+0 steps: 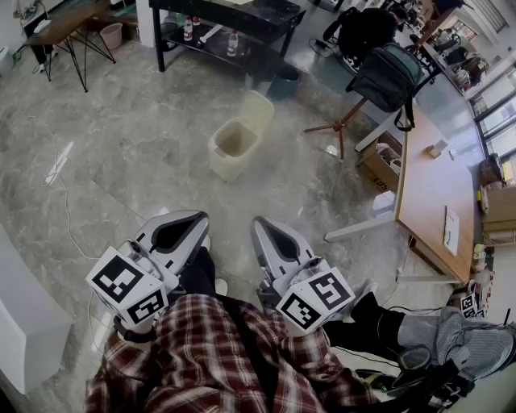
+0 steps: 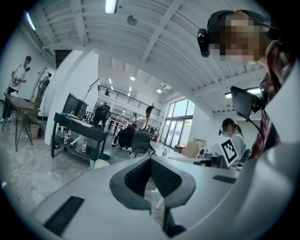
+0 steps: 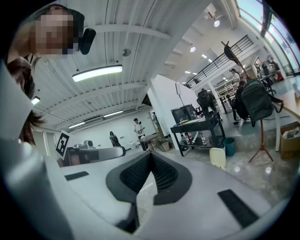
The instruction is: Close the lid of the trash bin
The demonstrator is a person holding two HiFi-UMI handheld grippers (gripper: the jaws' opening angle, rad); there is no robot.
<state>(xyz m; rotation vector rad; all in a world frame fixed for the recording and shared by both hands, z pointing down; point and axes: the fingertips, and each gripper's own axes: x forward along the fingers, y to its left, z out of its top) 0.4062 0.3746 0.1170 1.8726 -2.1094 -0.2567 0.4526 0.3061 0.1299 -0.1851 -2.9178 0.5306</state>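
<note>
Trash bin (image 1: 234,148) — floor (image 1: 137,153), 12 o'clock, well apart, lid (image 1: 256,111) raised, not yet closed. 2 claws, left gripper (image 1: 192,222) and right gripper (image 1: 263,226) — jaws together, empty, held near the person (image 1: 218,355), likely awaiting approach

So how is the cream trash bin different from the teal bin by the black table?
The cream trash bin is pale, and its lid stands open behind it; the teal bin is dark and shows no lid. The cream trash bin stands alone on open floor, while the teal bin sits right by the black table. Both stand upright on the grey floor.
</note>
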